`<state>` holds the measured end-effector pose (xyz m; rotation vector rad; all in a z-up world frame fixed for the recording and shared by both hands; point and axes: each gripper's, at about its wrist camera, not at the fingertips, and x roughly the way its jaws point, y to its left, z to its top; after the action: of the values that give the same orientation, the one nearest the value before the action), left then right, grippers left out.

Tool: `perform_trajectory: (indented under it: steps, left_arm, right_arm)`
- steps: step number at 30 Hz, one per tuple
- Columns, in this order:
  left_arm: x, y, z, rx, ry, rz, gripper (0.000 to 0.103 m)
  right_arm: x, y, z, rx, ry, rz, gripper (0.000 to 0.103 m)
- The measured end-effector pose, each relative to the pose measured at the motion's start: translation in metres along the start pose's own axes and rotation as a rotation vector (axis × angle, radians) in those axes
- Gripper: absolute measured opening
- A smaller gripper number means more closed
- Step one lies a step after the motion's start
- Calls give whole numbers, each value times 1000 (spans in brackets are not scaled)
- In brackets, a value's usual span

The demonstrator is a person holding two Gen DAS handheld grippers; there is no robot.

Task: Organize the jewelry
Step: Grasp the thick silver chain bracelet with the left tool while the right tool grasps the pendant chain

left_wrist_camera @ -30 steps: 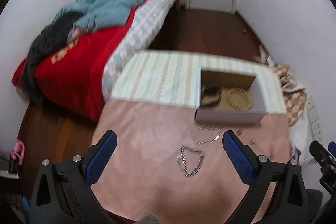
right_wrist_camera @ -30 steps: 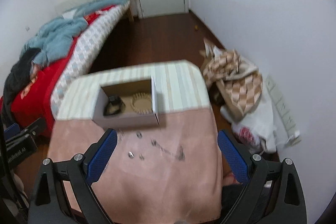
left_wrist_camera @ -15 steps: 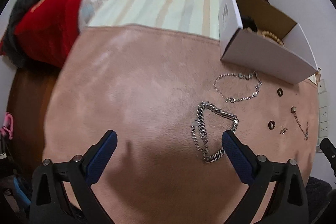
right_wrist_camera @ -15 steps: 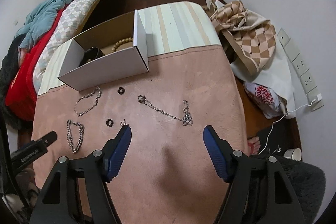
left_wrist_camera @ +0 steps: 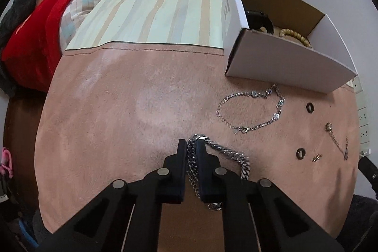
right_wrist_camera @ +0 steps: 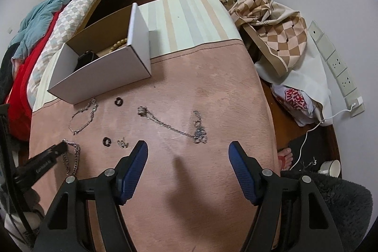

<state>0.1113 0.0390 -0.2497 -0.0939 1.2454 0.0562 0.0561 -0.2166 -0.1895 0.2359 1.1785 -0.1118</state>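
Note:
My left gripper (left_wrist_camera: 191, 145) is shut on a thick silver curb chain (left_wrist_camera: 226, 150) lying on the pink cloth; the chain also shows in the right wrist view (right_wrist_camera: 73, 155). A thin silver bracelet (left_wrist_camera: 252, 112) lies beyond it, by the white cardboard box (left_wrist_camera: 283, 67). The box holds a black band (left_wrist_camera: 258, 17) and a wooden bead bracelet (left_wrist_camera: 294, 36). Two dark rings (left_wrist_camera: 310, 107) (left_wrist_camera: 300, 152), a small earring (left_wrist_camera: 317, 157) and a thin necklace (right_wrist_camera: 174, 126) lie on the cloth. My right gripper (right_wrist_camera: 187, 150) is open, above the cloth just short of the necklace.
A striped cloth (left_wrist_camera: 160, 13) covers the table's far half. A bed with red and blue bedding (left_wrist_camera: 47, 6) stands at the left. A checked bag (right_wrist_camera: 276, 34), a power strip (right_wrist_camera: 335, 67) and a cup (right_wrist_camera: 329, 168) are on the floor at the right.
My left gripper has dropped to the cloth and closed on the thick silver chain. My right gripper has moved lower and closer to the necklace, still open.

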Motion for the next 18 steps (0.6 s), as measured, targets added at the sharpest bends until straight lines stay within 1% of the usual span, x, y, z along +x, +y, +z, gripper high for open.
perform_trajectory:
  steps: [4, 8, 13, 14, 16, 17, 18]
  left_arm:
    - [-15, 1, 0, -18, -30, -34, 6]
    - [-30, 9, 5, -38, -56, -65, 5]
    - [-46, 15, 10, -52, -83, -79, 5]
    - [-44, 19, 14, -53, -85, -79, 5]
    - [-45, 21, 14, -52, -82, -81, 5]
    - [-43, 22, 16, -51, -81, -84, 5]
    - [-44, 22, 15, -51, -80, -88, 5]
  right_arm:
    - [5, 0, 7, -5, 0, 38, 73]
    - [17, 22, 17, -84, -15, 64, 73]
    - [40, 53, 26, -179, -18, 47, 72]
    - [45, 58, 27, -190, -15, 39, 70]
    - [55, 67, 26, -217, -4, 31, 58]
    - [61, 72, 25, -236, 9, 13, 43]
    - [60, 77, 22, -258, -23, -16, 26]
